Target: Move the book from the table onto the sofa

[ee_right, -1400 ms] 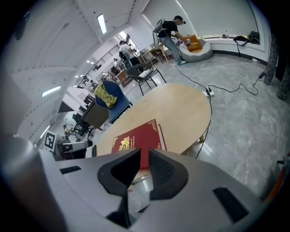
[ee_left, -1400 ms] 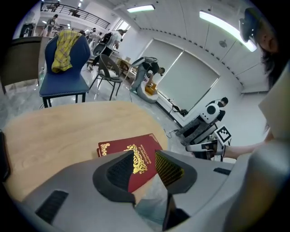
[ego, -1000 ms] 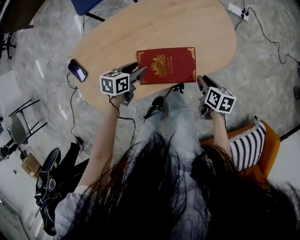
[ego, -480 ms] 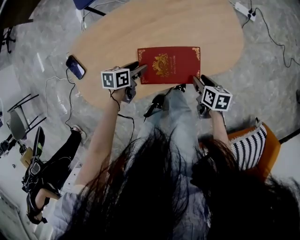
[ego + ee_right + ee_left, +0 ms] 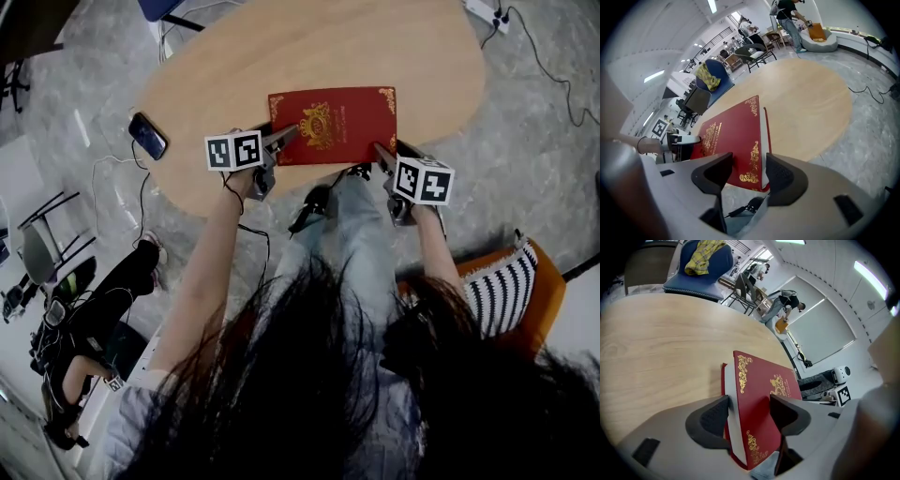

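Note:
A red book (image 5: 333, 125) with gold ornament lies on the oval wooden table (image 5: 216, 80), its near edge at the table's rim. My left gripper (image 5: 284, 139) is at the book's near left corner. In the left gripper view its jaws are opening, the corner of the book (image 5: 759, 394) stands between them, and the pads do not press on it. My right gripper (image 5: 382, 154) is at the near right corner. Its jaws are opening too, with the book's corner (image 5: 740, 136) between them and a gap on each side.
A phone (image 5: 148, 136) lies at the table's left end. An orange sofa (image 5: 548, 300) with a striped cushion (image 5: 497, 291) stands at the lower right. Cables and a power strip (image 5: 487, 11) lie on the floor. A person (image 5: 84, 328) crouches at the lower left.
Both grippers have come in from the table's near edge onto the book's near corners, and their jaws have spread. The book has stayed in place.

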A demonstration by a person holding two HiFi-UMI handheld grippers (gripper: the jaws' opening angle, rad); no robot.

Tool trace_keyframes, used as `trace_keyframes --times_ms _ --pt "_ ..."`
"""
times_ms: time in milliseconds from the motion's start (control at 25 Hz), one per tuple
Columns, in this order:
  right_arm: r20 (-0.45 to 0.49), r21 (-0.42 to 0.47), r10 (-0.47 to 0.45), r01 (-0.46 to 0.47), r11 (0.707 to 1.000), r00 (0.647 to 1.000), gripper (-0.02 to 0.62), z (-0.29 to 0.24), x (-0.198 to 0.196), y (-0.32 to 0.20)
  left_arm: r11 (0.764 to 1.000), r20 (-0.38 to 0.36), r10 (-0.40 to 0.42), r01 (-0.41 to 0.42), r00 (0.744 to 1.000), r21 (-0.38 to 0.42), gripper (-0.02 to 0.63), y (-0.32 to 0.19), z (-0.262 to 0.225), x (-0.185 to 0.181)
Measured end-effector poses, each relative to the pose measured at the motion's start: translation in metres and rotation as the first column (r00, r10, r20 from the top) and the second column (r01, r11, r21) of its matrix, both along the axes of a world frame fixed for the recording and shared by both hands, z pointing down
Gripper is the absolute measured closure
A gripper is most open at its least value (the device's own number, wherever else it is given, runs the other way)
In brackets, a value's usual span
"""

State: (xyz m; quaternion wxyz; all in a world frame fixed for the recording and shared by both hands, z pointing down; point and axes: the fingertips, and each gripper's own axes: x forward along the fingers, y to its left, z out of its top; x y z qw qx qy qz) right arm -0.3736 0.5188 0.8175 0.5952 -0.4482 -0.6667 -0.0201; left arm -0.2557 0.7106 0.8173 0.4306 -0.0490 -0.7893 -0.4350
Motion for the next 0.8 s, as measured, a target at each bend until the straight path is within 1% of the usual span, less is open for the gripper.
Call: trace_keyframes --times_ms 80,120,200,280,480,600,800 --pt "0.02 0.022 0.004 -0.004 1.0 1.0 0.373 -0.001 -0.001 0.0 1.0 -0.011 -0.026 0.027 1.0 0.014 0.337 0.001 0.0 0.0" --pt "0.026 0.035 -0.001 0.0 0.999 1.0 0.373 -0.002 0.0 0.0 1.0 -0.018 -0.024 0.024 1.0 0.016 0.337 0.001 0.0 -0.001" --pt "0.019 0.054 -0.007 0.006 0.999 1.0 0.373 -0.004 0.001 -0.002 1.0 -0.037 0.013 -0.012 0.999 0.017 0.339 -0.002 -0.002 0.001" --pt "0.001 0.057 0.004 -0.004 0.998 1.0 0.374 -0.009 0.002 -0.004 0.999 -0.042 0.04 -0.039 0.998 0.02 0.339 -0.004 -0.006 0.002" --pt "-0.01 0.036 0.047 -0.046 0.998 0.999 0.383 -0.032 0.005 -0.01 1.0 -0.002 0.016 -0.016 1.0 0.021 0.339 -0.006 -0.025 0.007" --pt "0.01 0.029 0.048 -0.048 0.998 0.999 0.387 -0.051 0.007 -0.016 1.0 0.024 0.001 -0.002 1.0 0.015 0.339 -0.012 -0.043 0.009" --pt "0.047 0.023 0.052 -0.053 0.998 0.998 0.387 -0.096 -0.005 -0.006 1.0 0.06 0.008 -0.008 0.998 0.006 0.341 -0.005 -0.083 0.002"
